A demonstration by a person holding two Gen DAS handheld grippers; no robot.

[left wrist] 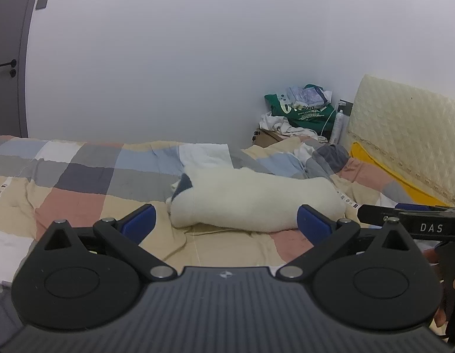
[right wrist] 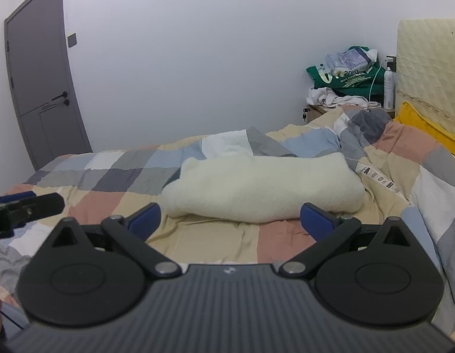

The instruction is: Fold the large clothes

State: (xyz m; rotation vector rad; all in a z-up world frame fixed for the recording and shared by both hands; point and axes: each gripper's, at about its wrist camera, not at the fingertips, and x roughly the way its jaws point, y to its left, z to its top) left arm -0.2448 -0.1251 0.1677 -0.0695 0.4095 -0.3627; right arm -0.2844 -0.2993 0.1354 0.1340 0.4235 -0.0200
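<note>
A cream fleece garment (left wrist: 257, 198), folded into a thick bundle, is lying on a checked quilt (left wrist: 80, 182) that is covering a bed. Taking the bundle as the landmark: its long axis is running left to right across both wrist views, with both grippers sitting on its near side and pointing slightly down toward it. The left gripper (left wrist: 226, 220) is facing its near edge just short of the fleece, jaws spread wide with nothing between them. The right gripper (right wrist: 230, 219) is doing the same, wide and empty, beside the left one. Neither looks clearly nearer. A grey door (right wrist: 42, 88) is standing well beyond the bundle's left end.
</note>
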